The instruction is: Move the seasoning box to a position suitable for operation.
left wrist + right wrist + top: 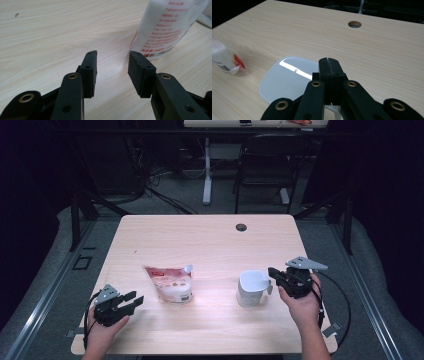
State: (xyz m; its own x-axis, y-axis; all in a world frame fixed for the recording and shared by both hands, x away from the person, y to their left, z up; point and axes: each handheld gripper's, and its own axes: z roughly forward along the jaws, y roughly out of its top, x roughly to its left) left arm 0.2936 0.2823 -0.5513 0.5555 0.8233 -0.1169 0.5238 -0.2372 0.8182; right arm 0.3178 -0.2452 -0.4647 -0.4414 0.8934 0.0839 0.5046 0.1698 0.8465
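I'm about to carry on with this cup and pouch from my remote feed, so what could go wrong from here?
The right gripper is shut on the white cup's handle alone, so the cup may swing or slip if it is lifted. The spouted pouch stands upright beside the open left gripper, and a careless nudge could topple it.

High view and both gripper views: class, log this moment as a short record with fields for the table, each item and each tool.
table: light wood, cable hole near far edge
pouch: white spouted pouch, red print, left of centre
cup: white measuring cup, upright, looks empty
left tool: jaws open, aimed at the pouch, apart from it
right tool: jaws shut at the cup's handle side; whether they pinch the handle is hidden
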